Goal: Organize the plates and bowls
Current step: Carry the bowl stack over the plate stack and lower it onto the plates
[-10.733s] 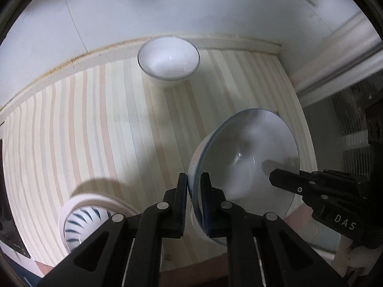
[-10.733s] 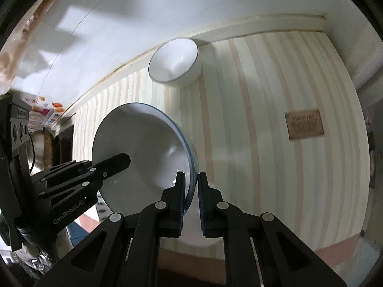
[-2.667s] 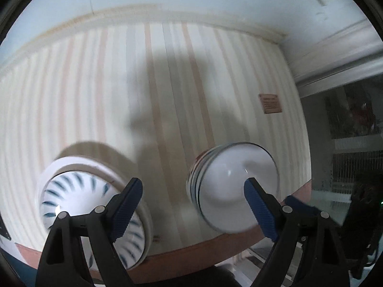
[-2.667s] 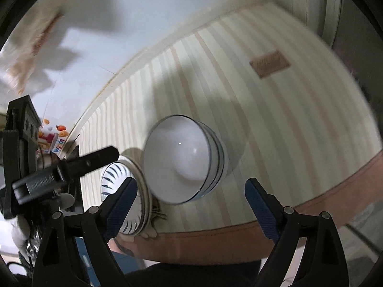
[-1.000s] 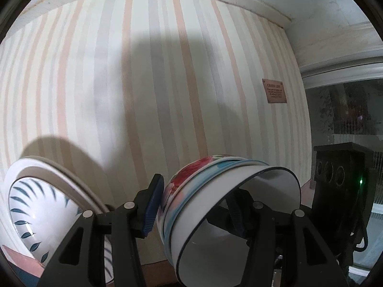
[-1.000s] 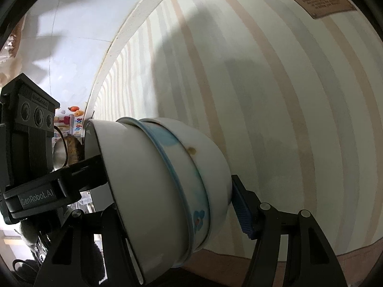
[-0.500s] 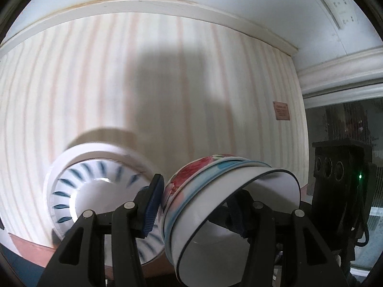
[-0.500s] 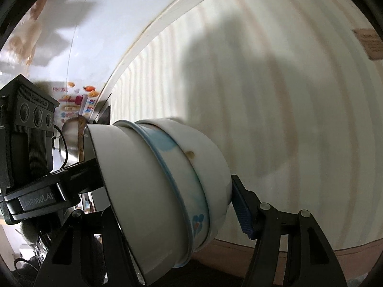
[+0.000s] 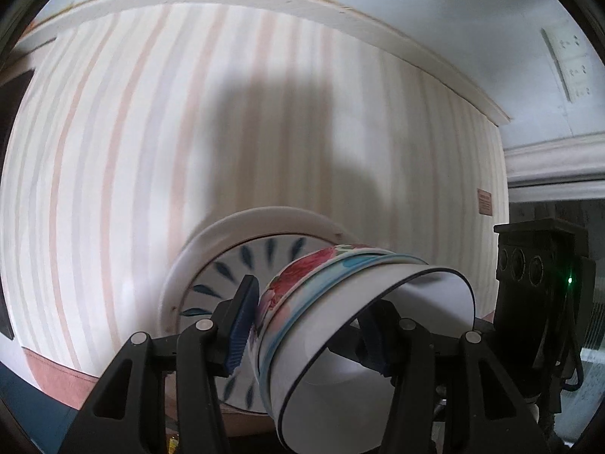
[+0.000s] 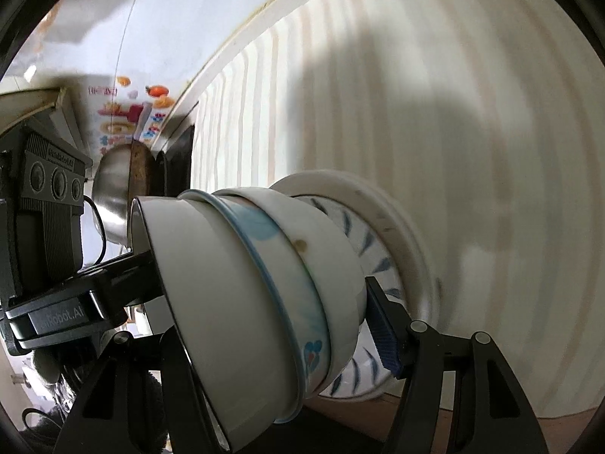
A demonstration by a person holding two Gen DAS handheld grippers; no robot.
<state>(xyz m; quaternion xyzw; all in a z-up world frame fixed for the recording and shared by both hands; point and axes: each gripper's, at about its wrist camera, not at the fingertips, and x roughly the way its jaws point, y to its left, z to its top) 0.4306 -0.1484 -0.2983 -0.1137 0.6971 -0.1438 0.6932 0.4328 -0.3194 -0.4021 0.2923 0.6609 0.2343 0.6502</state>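
a stack of nested bowls (image 9: 363, 314) is clamped from both sides, and is seen tipped in both wrist views. the left gripper (image 9: 310, 325) is closed across the stack: its left pad (image 9: 242, 325) is pressed against the flowered outer wall, while the right finger passes inside the top bowl's rim. the right gripper (image 10: 264, 321) is likewise closed across the stack (image 10: 257, 302), with one blue pad (image 10: 382, 325) bearing on the outer wall of the lowest bowl; the other finger is hidden behind the bowls.

the stack is held over the plate pile (image 9: 264, 242), a blue-leaf plate resting on a larger white plate on the striped tablecloth (image 9: 132, 151). whether the lowest bowl touches the plate cannot be told.

compared with half a second ago, the plate pile is seen directly behind the stack in the left wrist view rather than off to the left, and it has come into the right wrist view (image 10: 385, 242). both grips are unchanged.
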